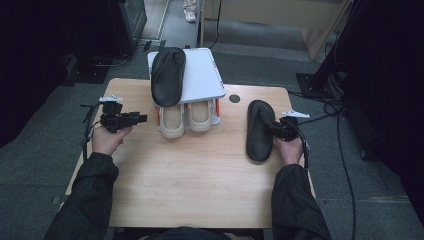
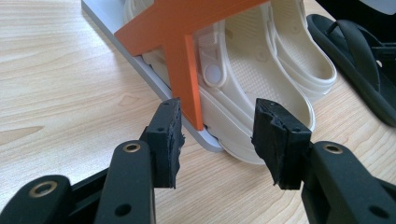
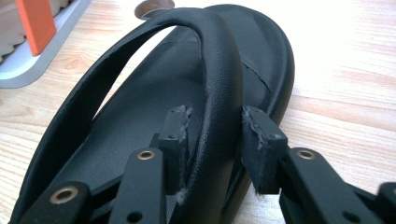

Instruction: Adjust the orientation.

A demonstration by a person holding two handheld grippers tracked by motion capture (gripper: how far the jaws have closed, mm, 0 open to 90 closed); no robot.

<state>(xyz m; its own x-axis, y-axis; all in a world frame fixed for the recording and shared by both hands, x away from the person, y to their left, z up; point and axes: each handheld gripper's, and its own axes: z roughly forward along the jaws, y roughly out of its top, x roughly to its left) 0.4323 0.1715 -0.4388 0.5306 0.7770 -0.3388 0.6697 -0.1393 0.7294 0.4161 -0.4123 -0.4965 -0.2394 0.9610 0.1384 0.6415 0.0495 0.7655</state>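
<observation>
A black flip-flop (image 1: pixel 259 140) lies flat on the wooden table (image 1: pixel 200 180) at the right. My right gripper (image 1: pixel 270 128) is at its right side. In the right gripper view the jaws (image 3: pixel 215 126) straddle the flip-flop's strap (image 3: pixel 219 70) with a slight gap, so they are open around it. A second black flip-flop (image 1: pixel 168 75) rests on the white top shelf (image 1: pixel 205 75) of a small shoe rack. Two beige slippers (image 1: pixel 186 119) sit on the shelf below. My left gripper (image 1: pixel 142 118) hovers open left of the rack, with nothing between its jaws (image 2: pixel 217 119), facing the slippers (image 2: pixel 261 79).
An orange bracket (image 2: pixel 182 56) holds up the rack's near corner. A round cable hole (image 1: pixel 234 98) is in the table behind the right flip-flop. Cables trail off both table sides. The person's sleeves enter from the bottom. The table's front half is bare wood.
</observation>
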